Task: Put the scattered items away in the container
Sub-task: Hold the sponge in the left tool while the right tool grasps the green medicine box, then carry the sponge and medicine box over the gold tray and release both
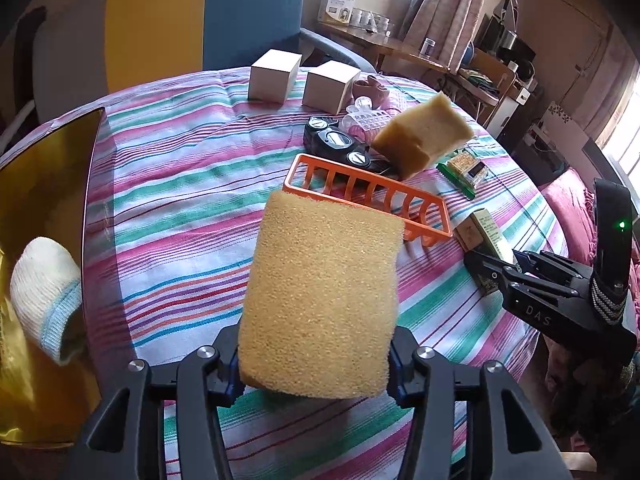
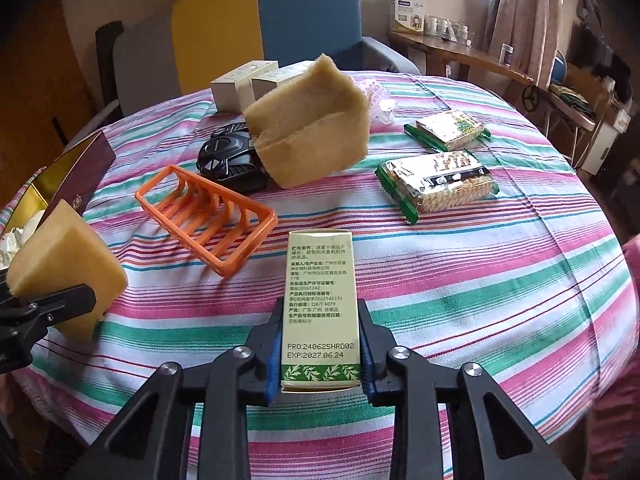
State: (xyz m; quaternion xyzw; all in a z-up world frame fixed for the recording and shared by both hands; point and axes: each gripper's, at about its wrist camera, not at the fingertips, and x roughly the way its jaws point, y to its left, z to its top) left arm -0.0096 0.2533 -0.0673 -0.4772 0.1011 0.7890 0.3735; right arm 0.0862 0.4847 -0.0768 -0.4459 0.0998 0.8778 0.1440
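Note:
My left gripper (image 1: 316,368) is shut on a yellow sponge (image 1: 324,296), held by its near end over the striped tablecloth. The same sponge (image 2: 64,264) shows at the left edge of the right wrist view. My right gripper (image 2: 320,344) is shut on a cream and green carton (image 2: 320,288), its blue pads pressing both long sides. From the left wrist view that carton (image 1: 480,232) lies low at the right gripper (image 1: 500,268). The gold-lined container (image 1: 48,184) stands open at the left with a white sock (image 1: 48,288) inside.
A second sponge (image 2: 312,120) leans on a black device (image 2: 228,156). An orange rack (image 2: 208,224) lies between the grippers. Two biscuit packets (image 2: 436,184) lie at the right, and two white boxes (image 1: 274,76) stand at the back. The round table drops off nearby.

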